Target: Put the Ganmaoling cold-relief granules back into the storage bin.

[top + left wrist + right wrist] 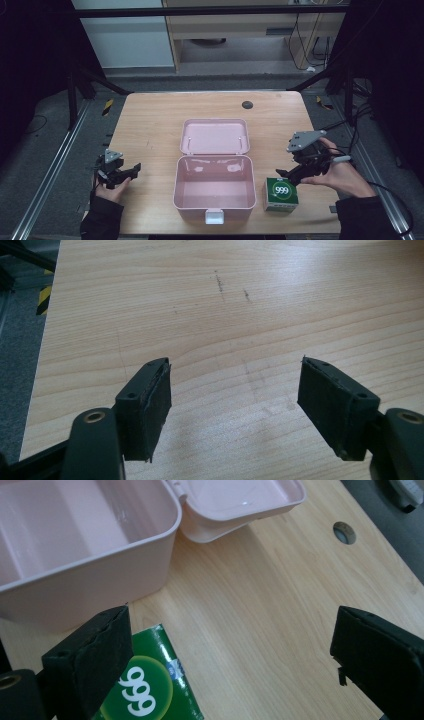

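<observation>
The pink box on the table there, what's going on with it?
A person works at a wooden table with a gripper in each hand. The pink box sits open in the middle, its lid laid back, nothing visible inside. The right gripper, jaws open, hovers at a green carton marked 999 beside the box, not gripping it. The left gripper waits open over bare wood.

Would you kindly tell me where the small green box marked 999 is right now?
In the high view, the small green box marked 999 stands on the wooden table, just right of the open pink plastic case, beneath the open right gripper.
</observation>
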`<state>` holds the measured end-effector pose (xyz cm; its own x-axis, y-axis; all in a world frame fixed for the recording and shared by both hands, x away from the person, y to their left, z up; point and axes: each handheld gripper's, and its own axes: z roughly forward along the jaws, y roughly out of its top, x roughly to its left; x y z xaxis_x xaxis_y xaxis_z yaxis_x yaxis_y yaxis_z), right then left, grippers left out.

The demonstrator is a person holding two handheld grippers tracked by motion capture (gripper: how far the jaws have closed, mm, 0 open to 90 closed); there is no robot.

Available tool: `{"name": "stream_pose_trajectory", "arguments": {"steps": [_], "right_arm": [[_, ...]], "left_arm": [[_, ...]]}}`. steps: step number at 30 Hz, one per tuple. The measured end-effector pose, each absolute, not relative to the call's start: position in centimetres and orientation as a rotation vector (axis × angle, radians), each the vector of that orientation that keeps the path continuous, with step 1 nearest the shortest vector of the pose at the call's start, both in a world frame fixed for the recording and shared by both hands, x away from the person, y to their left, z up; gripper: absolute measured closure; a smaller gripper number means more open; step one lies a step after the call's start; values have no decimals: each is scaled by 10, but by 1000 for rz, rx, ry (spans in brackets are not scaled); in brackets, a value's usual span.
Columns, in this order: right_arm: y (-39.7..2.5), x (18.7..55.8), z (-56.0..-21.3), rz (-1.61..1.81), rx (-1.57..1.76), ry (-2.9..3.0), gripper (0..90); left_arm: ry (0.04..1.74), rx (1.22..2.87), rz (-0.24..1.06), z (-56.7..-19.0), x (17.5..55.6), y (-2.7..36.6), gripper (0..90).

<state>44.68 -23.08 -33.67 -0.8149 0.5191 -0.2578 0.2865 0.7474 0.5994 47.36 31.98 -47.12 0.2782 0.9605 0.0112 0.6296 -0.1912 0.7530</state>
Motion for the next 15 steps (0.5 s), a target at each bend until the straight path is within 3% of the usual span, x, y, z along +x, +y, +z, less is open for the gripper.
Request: {"name": "stream_pose_trajectory", "arguments": {"steps": [15], "right_arm": [[-221, 443, -349, 650, 534, 2676, 37]], "left_arm": [[1425, 1918, 654, -472, 474, 319, 289]]}}
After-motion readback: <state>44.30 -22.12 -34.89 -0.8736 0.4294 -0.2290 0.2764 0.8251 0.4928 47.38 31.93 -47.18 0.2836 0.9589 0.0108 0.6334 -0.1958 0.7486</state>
